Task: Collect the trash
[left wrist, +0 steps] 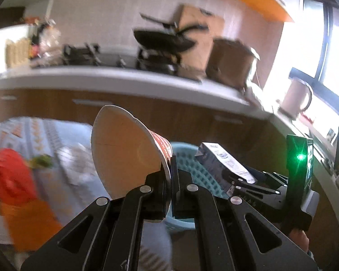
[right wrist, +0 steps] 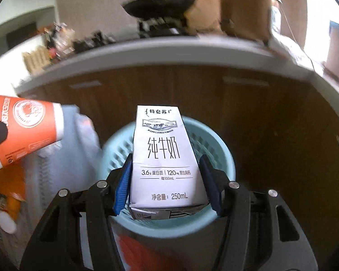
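Observation:
My left gripper (left wrist: 170,176) is shut on the rim of an orange and white paper cup (left wrist: 124,149), which is tilted with its open mouth toward the camera. The cup also shows at the left of the right wrist view (right wrist: 27,131). My right gripper (right wrist: 166,176) is shut on a white 250 mL milk carton (right wrist: 163,158) and holds it directly above the light blue plastic waste basket (right wrist: 223,155). The basket also shows in the left wrist view (left wrist: 192,169), to the right of the cup, with the carton (left wrist: 223,164) over it.
A white kitchen counter (left wrist: 124,76) over brown cabinets runs behind the basket, with a black pan (left wrist: 162,38), cardboard boxes (left wrist: 230,61) and a kettle (left wrist: 298,99). A patterned cloth with red and orange items (left wrist: 9,176) lies at the left.

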